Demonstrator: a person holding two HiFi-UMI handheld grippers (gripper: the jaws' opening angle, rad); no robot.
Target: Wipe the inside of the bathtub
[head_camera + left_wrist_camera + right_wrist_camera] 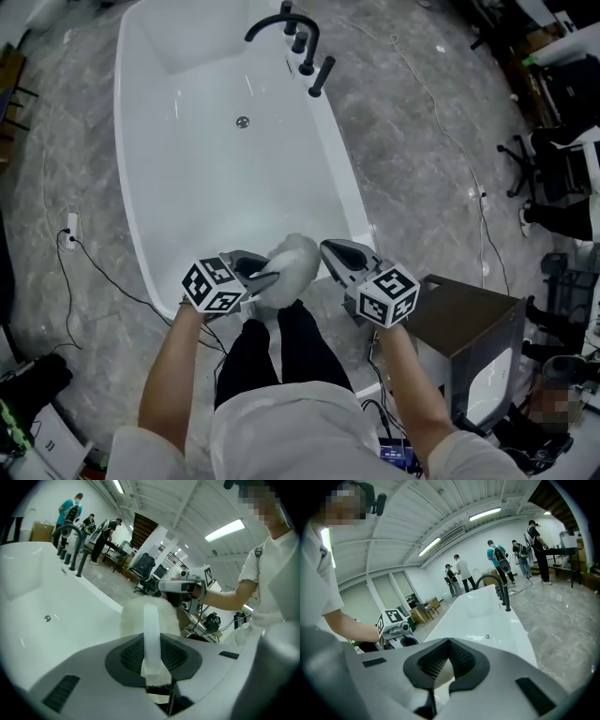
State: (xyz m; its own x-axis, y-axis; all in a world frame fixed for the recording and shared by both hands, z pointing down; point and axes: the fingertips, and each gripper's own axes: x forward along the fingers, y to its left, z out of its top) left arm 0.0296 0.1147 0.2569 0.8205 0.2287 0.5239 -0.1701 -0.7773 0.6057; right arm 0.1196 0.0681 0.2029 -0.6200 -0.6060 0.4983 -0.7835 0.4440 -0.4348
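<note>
1. Bathtub (216,197): its near rim sits just below the left tongs (275,276), which pinch a fluffy mitt (295,261) by its thin strap. Hard scrubbing could probably yank it loose.
2. Right tongs (328,248) are pressed together with nothing in them, so no backup grip.
3. Reaching the drain (243,122) means a long lean over slick walls.
4. At the far end, the faucet (298,37) could snag the mitt.

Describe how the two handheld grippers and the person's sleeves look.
The left gripper and right gripper are grey, smooth-shelled and tapering, with black ribbed pads inside the jaws. Each carries a white cube of black square markers. The sleeves are short and white.
</note>
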